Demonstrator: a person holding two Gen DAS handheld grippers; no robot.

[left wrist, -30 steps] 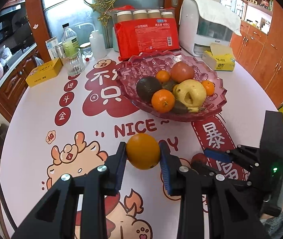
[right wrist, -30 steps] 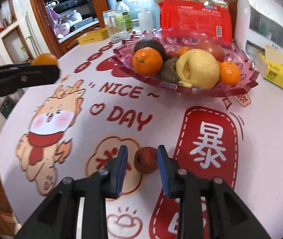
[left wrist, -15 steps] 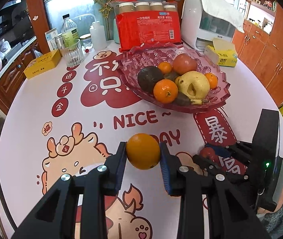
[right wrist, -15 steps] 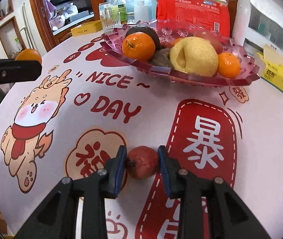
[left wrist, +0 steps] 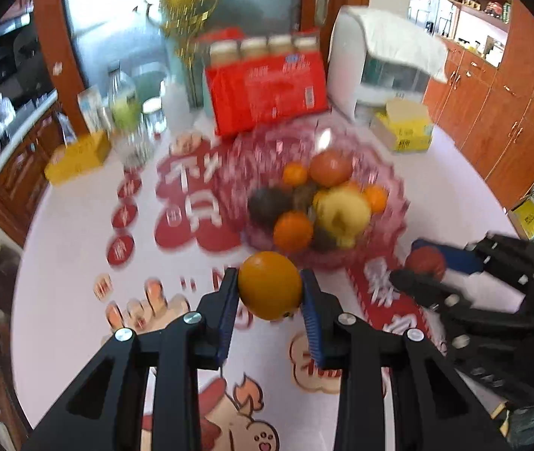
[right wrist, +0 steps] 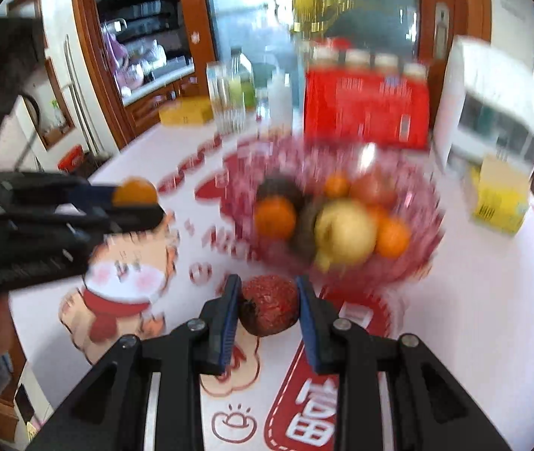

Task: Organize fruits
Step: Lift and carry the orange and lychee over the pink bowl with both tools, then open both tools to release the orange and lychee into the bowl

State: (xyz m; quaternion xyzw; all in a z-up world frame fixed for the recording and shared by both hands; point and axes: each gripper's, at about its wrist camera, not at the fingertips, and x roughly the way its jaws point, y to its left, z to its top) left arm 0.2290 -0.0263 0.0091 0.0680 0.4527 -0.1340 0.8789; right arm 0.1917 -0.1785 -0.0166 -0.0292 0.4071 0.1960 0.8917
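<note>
Wooden cabinets [left wrist: 492, 112] ring a round table [left wrist: 79, 255] whose far middle carries a pink fruit bowl [right wrist: 417, 203]. Left gripper [left wrist: 270, 293] is clamped on an orange [left wrist: 270, 285]. Only the right wrist view shows the right gripper [right wrist: 267, 306] pinching a rough red fruit [right wrist: 269, 305] clearly.

A: How many fruits are in the pink bowl [left wrist: 395, 195]?
B: I count three small oranges [left wrist: 292, 230], one yellow pear [left wrist: 344, 213], one reddish round fruit [left wrist: 331, 168]; the dark ones are too blurred to count.
A: And outside it?
B: Two: one orange [left wrist: 270, 285], one red fruit [right wrist: 269, 310].
A: Yellow boxes [left wrist: 404, 133]?
B: Two.
</note>
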